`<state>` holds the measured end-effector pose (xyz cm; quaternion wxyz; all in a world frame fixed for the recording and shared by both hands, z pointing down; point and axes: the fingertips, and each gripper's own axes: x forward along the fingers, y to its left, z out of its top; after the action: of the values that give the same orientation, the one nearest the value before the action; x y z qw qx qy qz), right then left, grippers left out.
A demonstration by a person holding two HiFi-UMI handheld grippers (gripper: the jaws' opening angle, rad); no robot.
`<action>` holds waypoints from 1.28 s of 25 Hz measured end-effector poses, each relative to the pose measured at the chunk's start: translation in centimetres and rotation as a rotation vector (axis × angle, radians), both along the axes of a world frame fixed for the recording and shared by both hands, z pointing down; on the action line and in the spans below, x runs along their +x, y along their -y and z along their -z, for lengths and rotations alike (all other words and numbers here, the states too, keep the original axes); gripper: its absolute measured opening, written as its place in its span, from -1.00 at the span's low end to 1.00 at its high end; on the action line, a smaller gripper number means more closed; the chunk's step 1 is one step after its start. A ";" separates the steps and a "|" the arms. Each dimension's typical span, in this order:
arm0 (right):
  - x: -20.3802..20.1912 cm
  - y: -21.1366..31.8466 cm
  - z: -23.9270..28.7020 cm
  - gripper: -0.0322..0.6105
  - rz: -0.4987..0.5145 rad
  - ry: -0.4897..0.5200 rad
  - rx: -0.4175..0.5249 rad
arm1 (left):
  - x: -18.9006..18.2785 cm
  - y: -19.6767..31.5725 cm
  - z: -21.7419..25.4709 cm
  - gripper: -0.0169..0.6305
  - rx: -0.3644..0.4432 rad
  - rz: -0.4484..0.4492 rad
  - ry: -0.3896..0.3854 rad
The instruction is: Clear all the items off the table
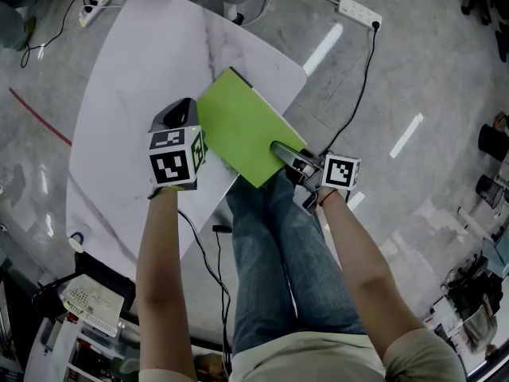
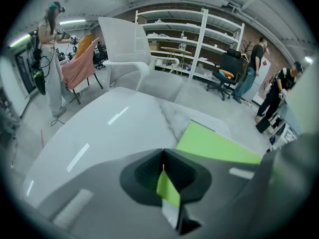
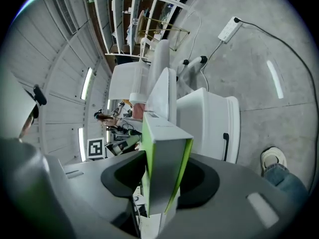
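A flat green box lies on the white marble table, its near corner sticking out past the table's edge above my legs. My right gripper is shut on that near corner; in the right gripper view the box stands edge-on and fills the gap of the right gripper. My left gripper hovers over the table just left of the box, apart from it. In the left gripper view the left gripper has its jaws together, with the box beyond to the right.
A white chair stands at the table's far side. Power strips with cables lie on the floor. My legs in jeans are below the box. Shelves and people stand further off. Clutter sits bottom left.
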<state>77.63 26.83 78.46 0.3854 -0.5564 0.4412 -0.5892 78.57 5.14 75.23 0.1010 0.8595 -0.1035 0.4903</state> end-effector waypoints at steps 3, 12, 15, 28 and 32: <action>0.1 -0.1 1.1 -0.42 -0.001 0.003 0.041 | -0.3 0.0 0.5 -0.92 0.005 0.007 -0.003; 1.0 -0.8 3.3 -0.45 0.018 -0.037 0.032 | -0.8 -0.9 2.7 -0.92 0.007 -0.012 -0.012; 1.3 -1.1 4.5 -0.46 0.018 -0.041 0.036 | -1.1 -1.4 3.7 -0.92 0.005 -0.014 -0.015; 2.9 -1.6 9.9 -0.46 -0.013 -0.091 0.036 | -3.6 -2.3 9.5 -0.92 -0.017 0.047 -0.066; 3.5 -1.2 12.2 -0.46 -0.019 -0.111 0.050 | -4.5 -2.9 11.4 -0.92 -0.030 0.071 -0.079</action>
<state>81.11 28.04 66.28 0.3797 -0.5825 0.4711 -0.5428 74.06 8.07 63.79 0.1351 0.8725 -0.1225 0.4534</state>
